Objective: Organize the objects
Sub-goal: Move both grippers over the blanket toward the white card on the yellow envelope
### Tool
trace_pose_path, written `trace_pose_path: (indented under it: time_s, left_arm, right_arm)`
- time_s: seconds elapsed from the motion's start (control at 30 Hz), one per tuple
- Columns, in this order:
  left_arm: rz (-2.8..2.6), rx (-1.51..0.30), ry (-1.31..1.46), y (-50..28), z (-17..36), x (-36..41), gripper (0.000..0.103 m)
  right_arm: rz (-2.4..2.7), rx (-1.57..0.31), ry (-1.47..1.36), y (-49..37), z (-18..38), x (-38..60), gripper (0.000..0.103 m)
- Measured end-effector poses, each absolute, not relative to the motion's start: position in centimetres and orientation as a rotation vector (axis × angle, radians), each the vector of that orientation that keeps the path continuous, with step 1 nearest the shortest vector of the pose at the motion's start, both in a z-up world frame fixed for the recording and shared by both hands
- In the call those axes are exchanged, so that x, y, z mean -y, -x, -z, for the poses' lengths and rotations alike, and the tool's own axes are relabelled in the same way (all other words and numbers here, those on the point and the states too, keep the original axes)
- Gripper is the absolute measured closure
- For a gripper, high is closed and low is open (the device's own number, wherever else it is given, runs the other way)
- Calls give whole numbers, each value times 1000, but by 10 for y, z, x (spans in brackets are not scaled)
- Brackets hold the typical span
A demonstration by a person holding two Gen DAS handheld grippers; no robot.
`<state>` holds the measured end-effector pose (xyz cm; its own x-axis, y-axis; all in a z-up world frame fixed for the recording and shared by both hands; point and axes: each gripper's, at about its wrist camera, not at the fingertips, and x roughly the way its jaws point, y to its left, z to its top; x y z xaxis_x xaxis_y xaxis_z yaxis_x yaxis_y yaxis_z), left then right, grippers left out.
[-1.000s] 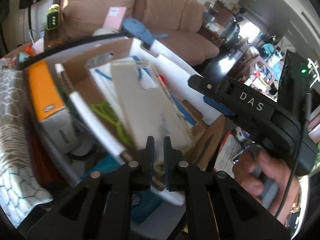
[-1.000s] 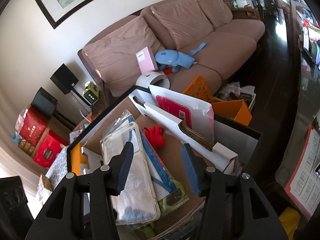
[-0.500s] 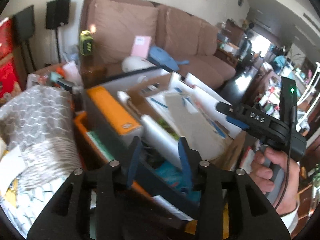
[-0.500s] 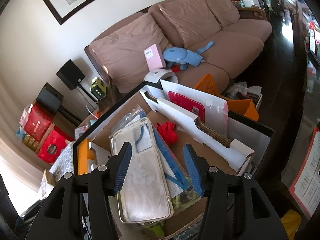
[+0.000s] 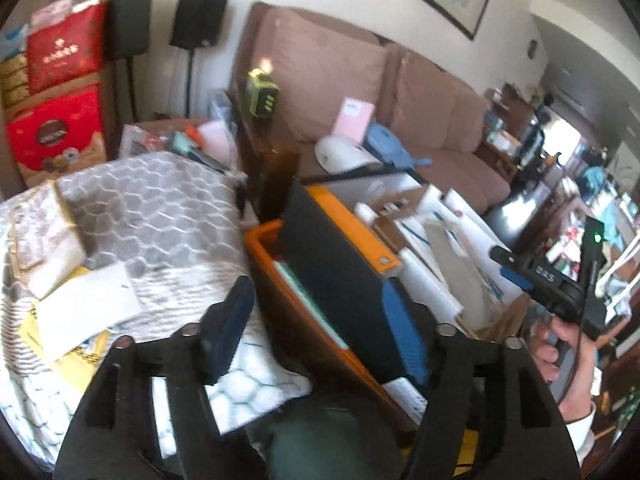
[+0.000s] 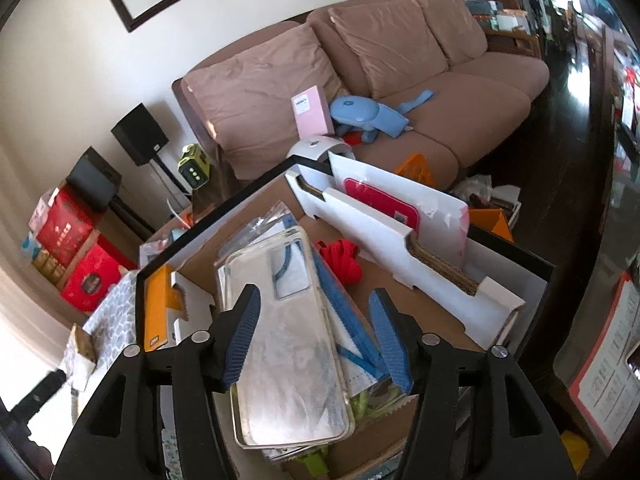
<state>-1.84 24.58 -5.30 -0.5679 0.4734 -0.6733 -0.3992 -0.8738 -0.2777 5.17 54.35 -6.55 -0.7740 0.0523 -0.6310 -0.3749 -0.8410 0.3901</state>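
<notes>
Risk note: clear phone case perched loose on top of the box contents.

Left gripper [image 5: 320, 320] jaws opening, empty, hanging over the orange tray [image 5: 260, 240] beside the grey patterned cloth [image 5: 152, 208]. Right gripper [image 6: 316, 332] jaws opening a little, straddling the clear phone case [image 6: 288, 344] without visibly pressing it. The case lies tilted on packets inside the cardboard box [image 6: 420, 304], its near end overhanging. Judgement: a one-sided nudge or a shallow pinch on the slick plastic could slide it off the box's near edge.
</notes>
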Motion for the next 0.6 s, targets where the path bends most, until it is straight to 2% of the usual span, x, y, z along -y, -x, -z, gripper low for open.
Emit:
trace_pose_path:
  time_s: [0.07,0.17,0.23,0.27,0.3,0.47,0.5,0.6]
  left_arm:
    - [-2438,107,1085,19,49,-236,39]
    - [-2464,67,1040,17,42,-221,38]
    - [-2522,38,995,16,35,-205,30]
    - [-2547,37,976,17,33,-196,20]
    - [-2580,44,955,17,30,-184,15]
    - [-2719,167,966,27,25,-100,8]
    - [-2756,221,976,29,26,-73,3]
    - [-2799,383,1029,32,35,-18,2]
  right_arm:
    - [-2681,-734,903,-53,62,-542,40]
    - [-2711,-723,860,-56,54,-540,30]
    - [-2736,-715,830,-59,48,-536,21]
    - [-2750,-707,818,-60,44,-532,20]
    - [-2761,-698,813,-61,40,-528,18]
    - [-2853,-654,794,-61,18,-490,11]
    - [-2886,-632,795,-59,15,-478,7]
    - [-2964,-552,821,-47,10,-442,0]
